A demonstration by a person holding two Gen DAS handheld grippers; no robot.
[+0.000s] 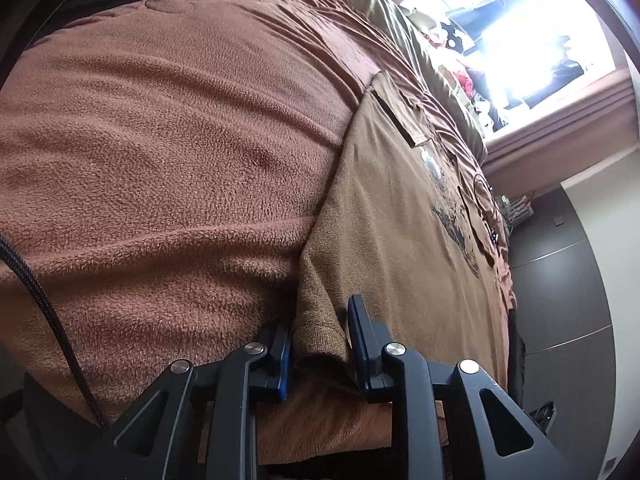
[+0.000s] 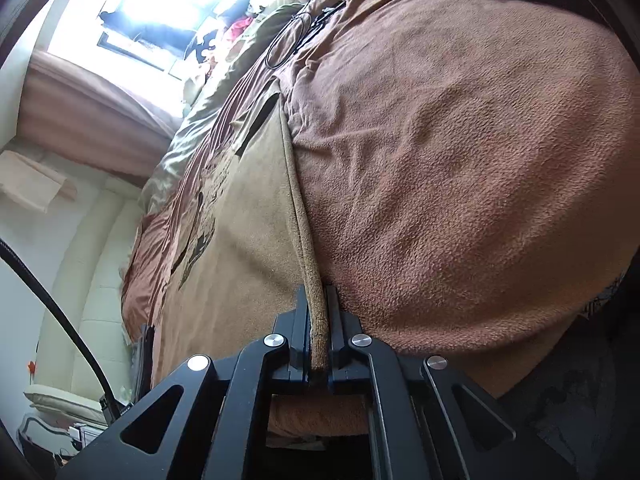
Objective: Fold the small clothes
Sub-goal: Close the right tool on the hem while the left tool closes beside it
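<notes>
The hem corner of a tan shirt (image 1: 400,216) is bunched between the jaws of the left gripper (image 1: 320,344), with folds of cloth filling the gap; whether the pads press on it cannot be told. The other hem corner (image 2: 316,320) is pinched flat by the right gripper (image 2: 318,334), whose jaws are closed tight on the rolled edge. The shirt is spread print-up on a brown fleece blanket (image 1: 168,152), which is seen stretching away beside the shirt in both wrist views. Beyond the shirt's collar, an olive quilt (image 1: 404,28) is seen at the head of the blanket, and a coiled black cable (image 2: 288,40) is lying near the collar. Behind the quilt, a bright window (image 2: 172,4) is framed by curtains.
</notes>
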